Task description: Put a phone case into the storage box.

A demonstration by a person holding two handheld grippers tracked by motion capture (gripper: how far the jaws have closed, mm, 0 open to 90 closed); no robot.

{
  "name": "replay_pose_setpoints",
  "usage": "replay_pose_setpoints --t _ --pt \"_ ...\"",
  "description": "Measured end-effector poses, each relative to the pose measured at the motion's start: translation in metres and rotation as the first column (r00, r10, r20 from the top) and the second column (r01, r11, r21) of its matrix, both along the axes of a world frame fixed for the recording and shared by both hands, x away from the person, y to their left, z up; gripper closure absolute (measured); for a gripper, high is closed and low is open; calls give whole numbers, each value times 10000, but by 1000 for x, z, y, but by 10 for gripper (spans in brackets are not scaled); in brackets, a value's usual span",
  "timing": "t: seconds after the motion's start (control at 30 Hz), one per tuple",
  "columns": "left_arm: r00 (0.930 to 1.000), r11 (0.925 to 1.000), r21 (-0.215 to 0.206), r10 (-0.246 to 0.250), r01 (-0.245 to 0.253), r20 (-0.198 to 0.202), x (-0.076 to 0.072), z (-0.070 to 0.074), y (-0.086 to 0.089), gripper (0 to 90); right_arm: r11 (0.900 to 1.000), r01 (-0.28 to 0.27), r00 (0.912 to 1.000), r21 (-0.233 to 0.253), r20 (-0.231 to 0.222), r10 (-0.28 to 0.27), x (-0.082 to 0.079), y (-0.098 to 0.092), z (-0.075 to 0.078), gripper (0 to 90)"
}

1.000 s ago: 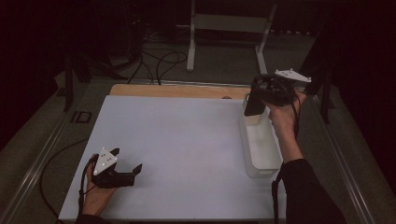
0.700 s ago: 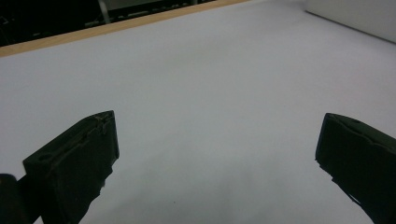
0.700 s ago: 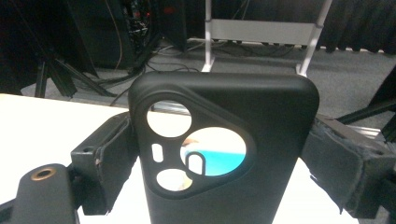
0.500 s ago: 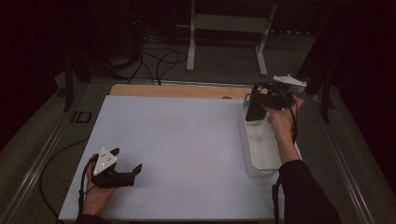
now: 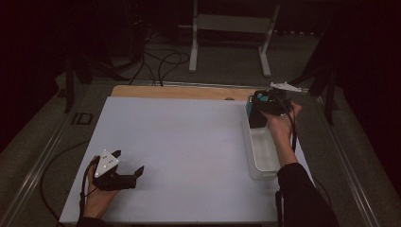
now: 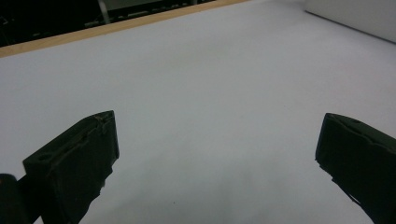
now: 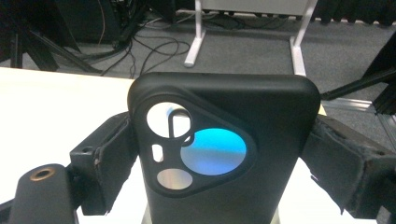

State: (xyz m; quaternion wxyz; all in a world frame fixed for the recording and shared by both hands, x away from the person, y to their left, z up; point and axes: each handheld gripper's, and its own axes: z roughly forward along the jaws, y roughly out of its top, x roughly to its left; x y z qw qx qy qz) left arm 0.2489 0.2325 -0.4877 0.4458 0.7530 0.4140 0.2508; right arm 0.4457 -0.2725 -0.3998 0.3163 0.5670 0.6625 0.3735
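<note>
The right gripper's [image 5: 257, 111] jaws are clamped on the sides of a black phone case [image 7: 224, 144], held upright over the far end of the white bin [image 5: 262, 158] at the frame's right, while the left gripper [image 5: 127, 172] rests wide open and empty on the white table [image 5: 189, 142] at lower left.

between the black fingers [image 7: 107, 158] sits a black phone case [image 7: 224, 154] with a blue-and-silver camera cutout; white desk [image 5: 189, 142], tan far edge.
</note>
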Motion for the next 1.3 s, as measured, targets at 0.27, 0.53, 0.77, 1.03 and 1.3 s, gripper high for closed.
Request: replay_pose_setpoints --t 0.27,0.53,0.77,1.03,1.3 --pt "10000 10000 7 -24 24 -27 0 0 0 0 9999 101 9997 -98 -230 -103 6 2 -10 135" --pt "10000 10000 -14 -3 3 -26 0 0 0 0 9981 68 9982 -610 -589 -104 14 8 -20 133" --pt "10000 10000 -24 7 -7 -34 0 0 1 0 9977 80 9984 -667 -546 -117 19 10 -25 131" --pt "10000 10000 -2 28 -28 -48 0 -1 1 0 9988 189 9986 -461 -480 -211 24 8 -28 127" --pt "10000 10000 -20 38 -39 -41 0 0 1 0 9987 267 9946 -432 -995 -309 31 6 -31 94"
